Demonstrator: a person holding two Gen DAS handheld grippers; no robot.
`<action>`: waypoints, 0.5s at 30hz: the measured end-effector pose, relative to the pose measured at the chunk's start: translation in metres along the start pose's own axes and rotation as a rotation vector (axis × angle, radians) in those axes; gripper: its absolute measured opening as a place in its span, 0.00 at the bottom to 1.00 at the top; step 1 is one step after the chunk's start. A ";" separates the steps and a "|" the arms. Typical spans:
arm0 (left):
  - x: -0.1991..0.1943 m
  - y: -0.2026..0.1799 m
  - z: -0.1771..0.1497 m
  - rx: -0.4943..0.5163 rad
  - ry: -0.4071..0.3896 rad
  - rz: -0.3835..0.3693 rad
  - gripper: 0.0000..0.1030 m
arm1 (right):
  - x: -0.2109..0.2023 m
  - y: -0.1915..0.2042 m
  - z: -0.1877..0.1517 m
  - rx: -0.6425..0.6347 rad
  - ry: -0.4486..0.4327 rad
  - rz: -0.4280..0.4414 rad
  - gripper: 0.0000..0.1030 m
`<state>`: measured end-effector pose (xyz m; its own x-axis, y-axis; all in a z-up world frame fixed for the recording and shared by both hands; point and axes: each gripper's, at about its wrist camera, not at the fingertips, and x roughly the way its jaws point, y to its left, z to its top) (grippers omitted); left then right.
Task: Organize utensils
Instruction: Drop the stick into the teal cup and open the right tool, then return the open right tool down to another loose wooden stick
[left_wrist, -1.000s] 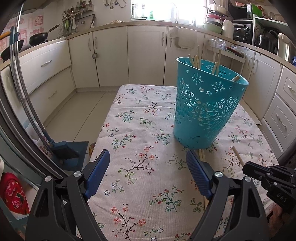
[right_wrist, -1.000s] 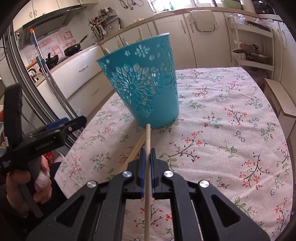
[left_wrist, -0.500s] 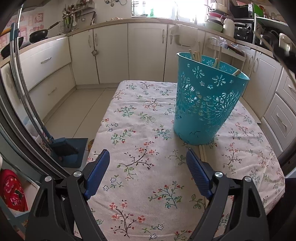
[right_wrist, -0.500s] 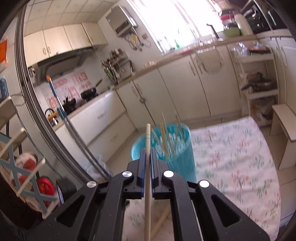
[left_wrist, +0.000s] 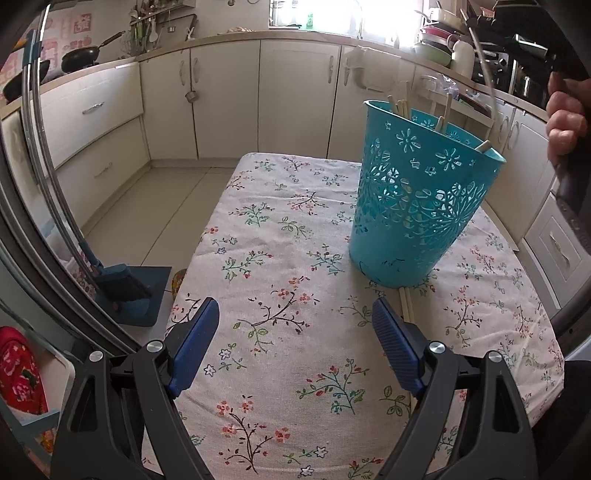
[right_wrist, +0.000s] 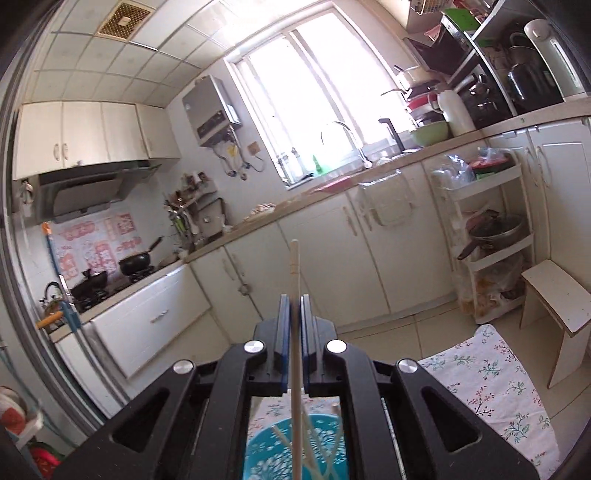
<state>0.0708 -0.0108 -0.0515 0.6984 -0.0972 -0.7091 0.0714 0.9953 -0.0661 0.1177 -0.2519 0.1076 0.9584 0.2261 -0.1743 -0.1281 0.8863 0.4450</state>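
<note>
A teal perforated basket (left_wrist: 421, 206) stands on the floral tablecloth (left_wrist: 295, 280) with several wooden chopsticks (left_wrist: 443, 114) sticking out of it. One more chopstick (left_wrist: 406, 306) lies on the cloth at the basket's near foot. My left gripper (left_wrist: 291, 339) hovers open above the cloth, short of the basket, with nothing between its blue pads. My right gripper (right_wrist: 294, 306) is shut on a wooden chopstick (right_wrist: 294, 266) that points up past its fingers; the basket (right_wrist: 295, 450) shows directly beneath it. In the left wrist view only a hand (left_wrist: 563, 118) gripping the right tool's handle is seen, high at the right.
White kitchen cabinets (left_wrist: 236, 99) line the room beyond the table. A blue dustpan and brush (left_wrist: 125, 291) sit on the floor at the left. A small wooden stool (right_wrist: 554, 306) stands past the table's far corner, beside a white shelf rack (right_wrist: 487, 236).
My right gripper has lifted the chopstick off the cloth and risen above the basket, tipping from pointing down to nearly level. The left gripper has stayed where it was, still open.
</note>
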 end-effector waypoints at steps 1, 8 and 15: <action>0.001 0.000 0.000 -0.002 0.002 -0.001 0.79 | 0.004 -0.003 -0.003 -0.001 0.008 -0.010 0.06; 0.006 0.001 -0.001 -0.012 0.016 -0.009 0.79 | 0.024 -0.001 -0.034 -0.078 0.119 -0.022 0.06; 0.002 -0.002 -0.001 -0.009 0.014 -0.007 0.79 | 0.013 0.005 -0.045 -0.139 0.173 -0.006 0.19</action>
<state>0.0714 -0.0133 -0.0540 0.6881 -0.1038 -0.7182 0.0696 0.9946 -0.0771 0.1179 -0.2261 0.0680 0.9026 0.2760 -0.3303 -0.1680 0.9324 0.3200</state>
